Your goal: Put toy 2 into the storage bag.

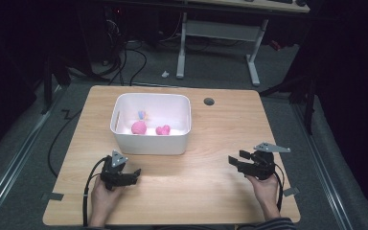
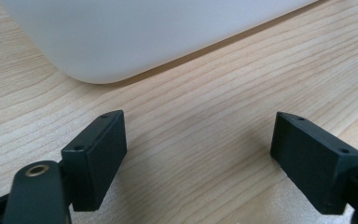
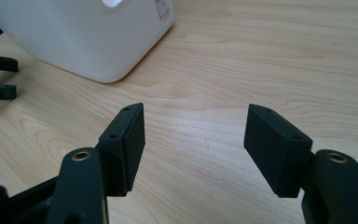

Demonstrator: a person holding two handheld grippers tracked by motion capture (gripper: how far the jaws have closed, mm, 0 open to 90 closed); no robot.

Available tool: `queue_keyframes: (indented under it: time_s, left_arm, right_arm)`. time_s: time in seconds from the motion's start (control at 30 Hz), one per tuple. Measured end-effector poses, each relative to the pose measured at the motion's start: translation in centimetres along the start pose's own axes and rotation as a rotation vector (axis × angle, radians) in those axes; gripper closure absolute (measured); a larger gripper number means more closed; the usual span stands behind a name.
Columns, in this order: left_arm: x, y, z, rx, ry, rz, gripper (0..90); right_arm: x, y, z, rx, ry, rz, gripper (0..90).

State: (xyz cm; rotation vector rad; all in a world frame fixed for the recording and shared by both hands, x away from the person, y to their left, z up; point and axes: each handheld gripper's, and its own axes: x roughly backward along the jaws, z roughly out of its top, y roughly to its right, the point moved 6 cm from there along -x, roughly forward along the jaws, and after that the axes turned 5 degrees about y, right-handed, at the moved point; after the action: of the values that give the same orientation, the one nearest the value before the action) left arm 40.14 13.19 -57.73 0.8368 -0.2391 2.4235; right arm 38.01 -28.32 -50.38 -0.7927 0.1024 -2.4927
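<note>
High view: left gripper [image 1: 133,172] at seven o'clock and right gripper [image 1: 235,158] at four o'clock of the white plastic bin [image 1: 151,142], both gaping wide, empty.

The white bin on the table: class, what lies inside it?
Inside the white bin lie two pink lumps and a small orange-and-blue item. The near wall hides the closest strip of its floor, so anything there cannot be seen.

We note a round grey grommet [image 1: 209,101] in the wooden table [image 1: 220,124] top, far side. Beyond, on grey carpet, a white-legged desk frame [image 1: 218,33] and black cables [image 1: 129,57].
</note>
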Motion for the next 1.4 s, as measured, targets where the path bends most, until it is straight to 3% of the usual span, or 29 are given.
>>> queue_keyframes:
  time_s: [0.8,1.4]
  left_arm:
    - [0.0,0.0,0.0,0.001,0.002,0.001,18.6]
    - [0.0,0.0,0.0,0.0,0.0,0.0,18.6]
  right_arm:
    - [-2.9,0.6,-2.4,-0.039,-0.053,-0.023,38.4]
    - [-4.5,1.4,-3.8,-0.014,-0.098,-0.074,38.4]
